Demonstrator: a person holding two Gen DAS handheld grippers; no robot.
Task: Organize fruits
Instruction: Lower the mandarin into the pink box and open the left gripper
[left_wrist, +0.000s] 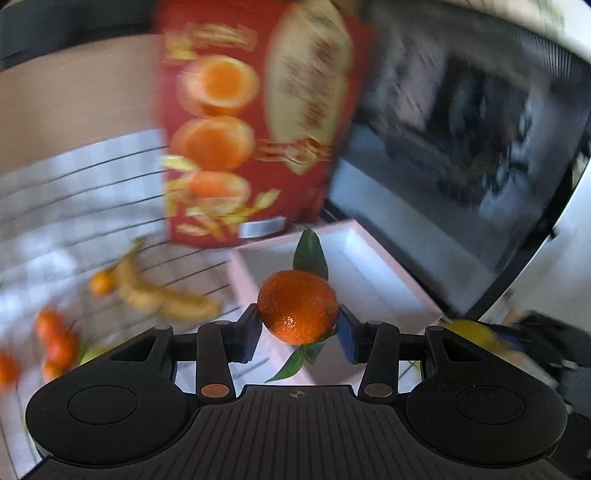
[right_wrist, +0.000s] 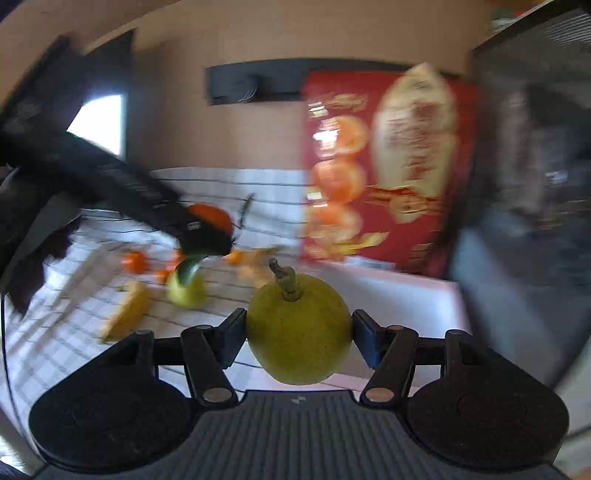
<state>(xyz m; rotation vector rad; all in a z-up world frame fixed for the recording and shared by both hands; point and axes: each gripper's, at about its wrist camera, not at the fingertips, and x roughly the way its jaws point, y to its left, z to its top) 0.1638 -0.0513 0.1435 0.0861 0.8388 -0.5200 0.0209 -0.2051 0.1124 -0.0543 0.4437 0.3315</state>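
Note:
My left gripper (left_wrist: 298, 328) is shut on a tangerine (left_wrist: 297, 304) with green leaves, held in the air over the near corner of a white tray (left_wrist: 373, 273). In the right wrist view my right gripper (right_wrist: 299, 336) is shut on a green pear (right_wrist: 298, 332), stem up, in front of the same white tray (right_wrist: 402, 299). The left gripper (right_wrist: 207, 236) with its tangerine (right_wrist: 212, 216) shows blurred at the left of the right wrist view. More tangerines (left_wrist: 55, 339), a banana (left_wrist: 155, 295) and another pear (right_wrist: 186, 290) lie on the checked cloth (left_wrist: 74, 206).
A tall red box (left_wrist: 255, 122) printed with oranges stands behind the tray. A dark appliance (left_wrist: 461, 177) with a glass front fills the right side. A yellow fruit (right_wrist: 127, 312) lies on the cloth at the left. A brown wall rises behind.

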